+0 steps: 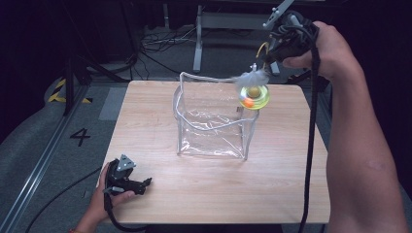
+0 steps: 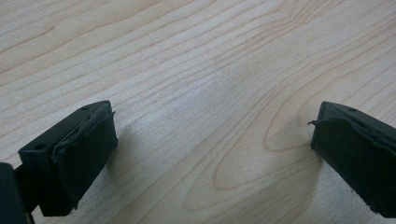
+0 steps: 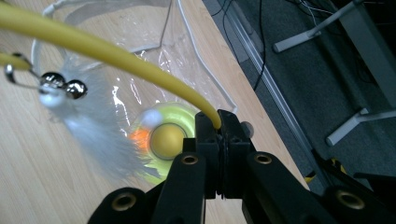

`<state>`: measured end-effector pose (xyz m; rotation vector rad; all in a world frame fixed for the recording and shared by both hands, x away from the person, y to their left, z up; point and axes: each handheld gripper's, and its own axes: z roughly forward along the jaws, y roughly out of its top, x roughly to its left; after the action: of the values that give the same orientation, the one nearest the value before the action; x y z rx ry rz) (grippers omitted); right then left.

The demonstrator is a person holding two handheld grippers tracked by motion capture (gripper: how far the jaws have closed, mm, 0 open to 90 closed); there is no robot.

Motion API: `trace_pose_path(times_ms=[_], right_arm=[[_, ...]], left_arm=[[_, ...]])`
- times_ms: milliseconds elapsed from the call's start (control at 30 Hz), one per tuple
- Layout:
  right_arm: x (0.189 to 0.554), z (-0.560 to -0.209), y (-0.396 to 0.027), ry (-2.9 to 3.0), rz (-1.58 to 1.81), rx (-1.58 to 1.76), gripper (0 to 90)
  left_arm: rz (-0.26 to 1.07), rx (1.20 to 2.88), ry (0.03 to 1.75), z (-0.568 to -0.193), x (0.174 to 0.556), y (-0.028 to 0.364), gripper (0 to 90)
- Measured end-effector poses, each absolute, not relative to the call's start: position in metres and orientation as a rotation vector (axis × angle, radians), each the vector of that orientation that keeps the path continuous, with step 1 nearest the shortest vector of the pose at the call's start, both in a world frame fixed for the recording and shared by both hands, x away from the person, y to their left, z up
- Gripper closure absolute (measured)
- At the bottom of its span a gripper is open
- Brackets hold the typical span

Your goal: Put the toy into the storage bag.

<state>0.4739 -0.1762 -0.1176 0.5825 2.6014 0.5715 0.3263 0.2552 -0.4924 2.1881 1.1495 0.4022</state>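
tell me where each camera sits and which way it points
High view: above the person's side, looking forward and down on the wooden table and clear plastic bag; both forearms, left gripper and right gripper show.
Left gripper view: rides the left gripper, close over bare tabletop; jaws apart.
Right gripper view: rides the right gripper, looking down its shut jaws on a yellow cord.
Shared: high and right gripper views both show the feathered yellow toy over the bag.
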Motion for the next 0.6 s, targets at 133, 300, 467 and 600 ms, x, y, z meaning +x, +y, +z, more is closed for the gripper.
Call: trace_pose_path(times_ms=[133,300,467,600], right_arm=[[0.484,-0.126,-0.162,2.611,0.569,0.586,89.0],[0.491,-0.133,-0.153,2.605,0.570,0.586,89.0],[0.500,-0.151,-0.147,2.615,0.561,0.596,89.0],[0.507,-0.172,-0.143,2.643,0.553,0.598,88.9]], left_arm=[[0.402,2.189,1.149,-0.492,0.326,0.255,0.6],[0.401,2.186,1.151,-0.492,0.326,0.255,0.6],[0.403,2.183,1.151,-0.493,0.326,0.255,0.6],[0.404,2.186,1.150,-0.493,0.326,0.255,0.6]])
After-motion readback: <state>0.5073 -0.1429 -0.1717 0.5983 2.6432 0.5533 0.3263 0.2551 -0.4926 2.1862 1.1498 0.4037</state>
